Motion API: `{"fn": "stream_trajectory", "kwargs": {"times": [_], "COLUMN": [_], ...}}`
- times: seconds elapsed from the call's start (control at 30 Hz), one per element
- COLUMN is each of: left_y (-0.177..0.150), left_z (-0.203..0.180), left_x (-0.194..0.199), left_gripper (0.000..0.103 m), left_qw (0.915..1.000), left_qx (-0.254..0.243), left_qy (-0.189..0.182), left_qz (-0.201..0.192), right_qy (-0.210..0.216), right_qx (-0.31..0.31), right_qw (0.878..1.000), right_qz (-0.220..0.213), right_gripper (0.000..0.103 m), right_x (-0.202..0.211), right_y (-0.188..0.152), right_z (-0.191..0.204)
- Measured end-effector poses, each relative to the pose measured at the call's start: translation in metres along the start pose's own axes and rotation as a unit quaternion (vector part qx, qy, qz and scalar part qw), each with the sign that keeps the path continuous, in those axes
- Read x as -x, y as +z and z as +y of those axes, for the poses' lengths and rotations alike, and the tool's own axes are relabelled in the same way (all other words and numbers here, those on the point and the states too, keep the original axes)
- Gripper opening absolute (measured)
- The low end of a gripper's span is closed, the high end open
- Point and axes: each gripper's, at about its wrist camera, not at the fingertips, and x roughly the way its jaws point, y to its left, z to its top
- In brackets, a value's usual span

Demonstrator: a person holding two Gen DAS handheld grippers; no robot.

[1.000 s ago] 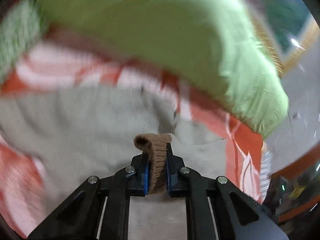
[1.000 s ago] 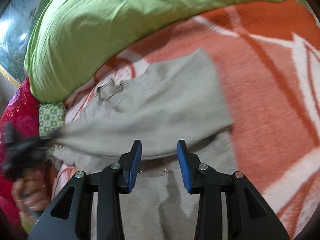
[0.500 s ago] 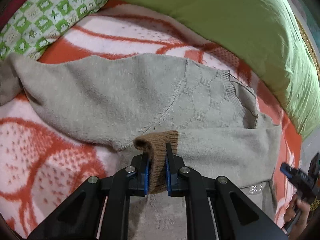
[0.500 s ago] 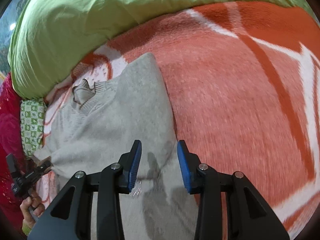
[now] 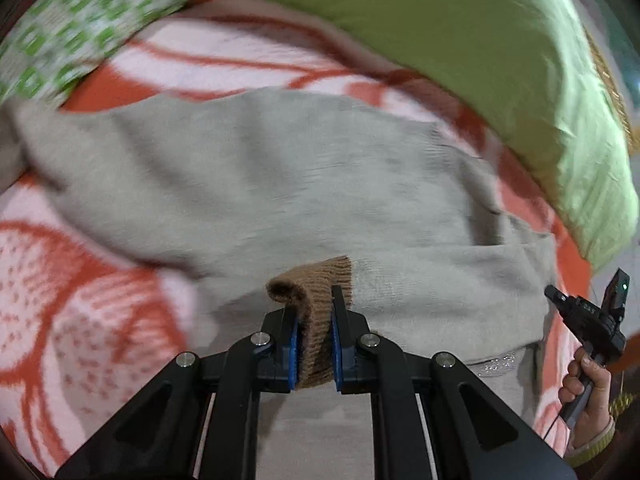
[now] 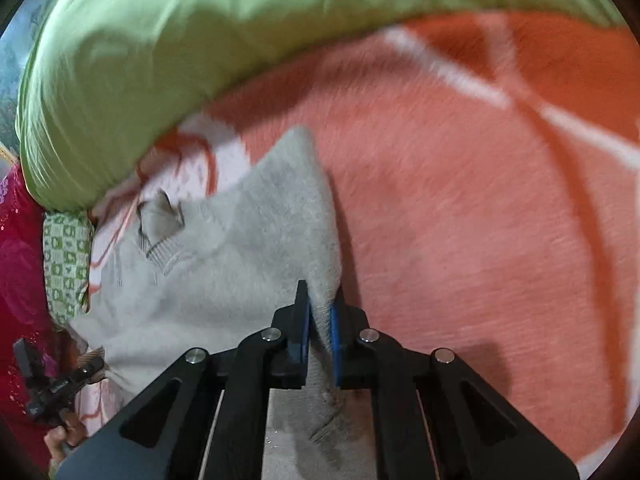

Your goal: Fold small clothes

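A grey knit sweater (image 5: 280, 168) lies spread on an orange and white blanket (image 5: 80, 300), neckline (image 6: 160, 216) toward the pillows. My left gripper (image 5: 313, 308) is shut on the sweater's brown ribbed cuff (image 5: 320, 276), held just above the grey body. My right gripper (image 6: 320, 300) is at the sweater's right side edge (image 6: 326, 240); its jaws are closing and the blue pads pinch a fold of the grey knit. In the left wrist view the right gripper shows small at the far right, gripped by a hand (image 5: 588, 380).
A large light green pillow (image 6: 160, 40) lies along the far side of the blanket. A green and white checked pillow (image 5: 80, 20) sits at the far left, and a red cloth (image 6: 20, 260) beside it. Bare orange blanket (image 6: 460, 220) stretches to the right of the sweater.
My left gripper has come down toward the sweater, still holding the brown cuff. My right gripper slid to the sweater's right edge and its jaws went from wide apart to closed on the knit.
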Motion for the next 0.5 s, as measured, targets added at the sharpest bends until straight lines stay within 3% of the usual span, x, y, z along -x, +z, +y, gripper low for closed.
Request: {"fn": "stream_trajectory", "kwargs": {"times": [0.1, 0.23, 0.4, 0.5], "left_y": [0.005, 0.006, -0.002, -0.01], "left_z": [-0.027, -0.017, 0.006, 0.011], "left_x": [-0.003, -0.014, -0.029, -0.038], "left_gripper": [0.011, 0.011, 0.012, 0.014], "left_qw": [0.9995, 0.9994, 0.9989, 0.9983], "left_qx": [-0.028, -0.031, -0.032, -0.033], "left_qy": [-0.012, 0.013, 0.028, 0.033], "left_qz": [-0.008, -0.005, 0.02, 0.036], "right_qy": [-0.037, -0.081, -0.063, -0.001], "right_qx": [0.003, -0.01, -0.003, 0.033], "right_qw": [0.999, 0.997, 0.998, 0.998], "right_qz": [-0.013, -0.014, -0.028, -0.047], "right_gripper": [0.002, 0.0, 0.001, 0.001], "right_x": [0.01, 0.0, 0.013, 0.032], "right_y": [0.007, 0.008, 0.007, -0.003], "right_z": [-0.018, -0.037, -0.026, 0.014]}}
